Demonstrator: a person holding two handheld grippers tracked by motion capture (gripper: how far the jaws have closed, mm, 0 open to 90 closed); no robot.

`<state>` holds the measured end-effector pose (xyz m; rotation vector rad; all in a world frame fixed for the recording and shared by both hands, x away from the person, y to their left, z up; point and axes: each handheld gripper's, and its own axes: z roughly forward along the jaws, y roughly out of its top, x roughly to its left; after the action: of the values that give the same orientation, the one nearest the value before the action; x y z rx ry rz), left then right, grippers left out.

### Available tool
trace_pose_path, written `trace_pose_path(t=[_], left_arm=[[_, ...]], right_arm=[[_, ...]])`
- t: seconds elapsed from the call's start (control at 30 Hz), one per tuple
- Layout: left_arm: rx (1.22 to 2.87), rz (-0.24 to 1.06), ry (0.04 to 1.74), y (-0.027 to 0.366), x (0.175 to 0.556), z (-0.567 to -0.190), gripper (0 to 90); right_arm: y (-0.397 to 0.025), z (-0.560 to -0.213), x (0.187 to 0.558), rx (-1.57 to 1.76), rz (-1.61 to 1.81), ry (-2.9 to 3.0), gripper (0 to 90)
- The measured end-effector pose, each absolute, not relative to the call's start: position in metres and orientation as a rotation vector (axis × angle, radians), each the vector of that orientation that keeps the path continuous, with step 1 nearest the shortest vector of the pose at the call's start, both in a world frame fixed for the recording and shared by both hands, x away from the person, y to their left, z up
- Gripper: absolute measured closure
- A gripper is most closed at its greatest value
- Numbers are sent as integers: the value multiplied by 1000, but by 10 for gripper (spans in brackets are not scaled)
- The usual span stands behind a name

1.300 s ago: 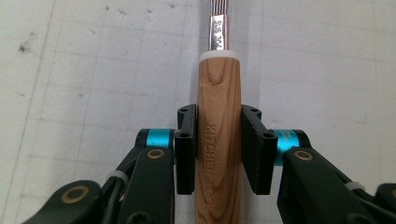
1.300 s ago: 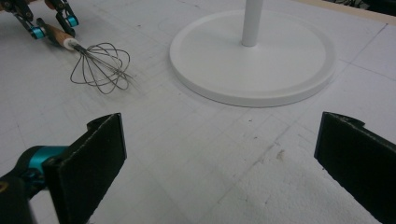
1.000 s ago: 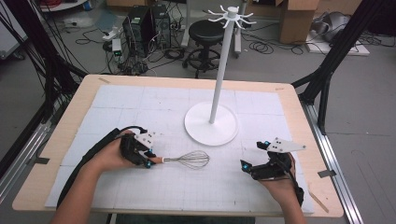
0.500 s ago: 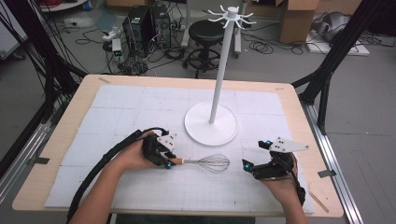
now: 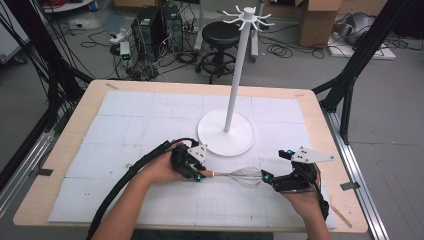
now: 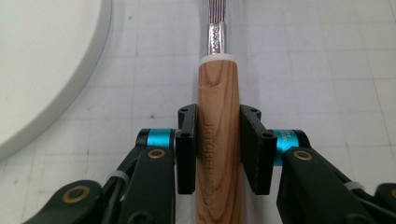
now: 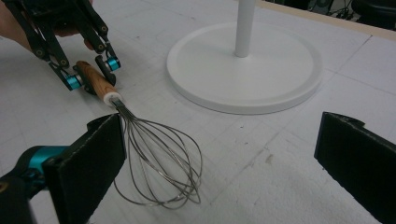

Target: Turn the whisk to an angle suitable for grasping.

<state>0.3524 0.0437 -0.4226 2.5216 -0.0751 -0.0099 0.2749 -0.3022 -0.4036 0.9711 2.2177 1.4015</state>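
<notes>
Left hand-held gripper (image 6: 218,149) clamped on the wooden handle of the whisk (image 5: 235,175), which lies on the worktop (image 5: 125,125) just before the white stand base (image 5: 215,135). Right hand-held gripper (image 7: 219,154), jaws wide apart, near the whisk's wire end.

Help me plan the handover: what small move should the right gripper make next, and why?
Probably ease the right gripper forward so its open jaws straddle the whisk wires. The left gripper is shut on the wooden handle, and the wire head lies on the mat just ahead of the right jaws, not yet between them.
</notes>
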Motion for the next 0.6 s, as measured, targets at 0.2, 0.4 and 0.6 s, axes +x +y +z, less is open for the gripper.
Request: trace_pose_path(t=[0.2,0.4,0.6], left_arm=[[2514,-19,-76,37,353,-423,692],[2486,-49,-37,44,354,-418,553],[2413,-70,-9,58,351,-407,473]], right_arm=[[-305,-402,274,974,1402,2208,13],[-303,-403,274,973,1403,2213,13],[-303,-402,274,974,1402,2210,13]])
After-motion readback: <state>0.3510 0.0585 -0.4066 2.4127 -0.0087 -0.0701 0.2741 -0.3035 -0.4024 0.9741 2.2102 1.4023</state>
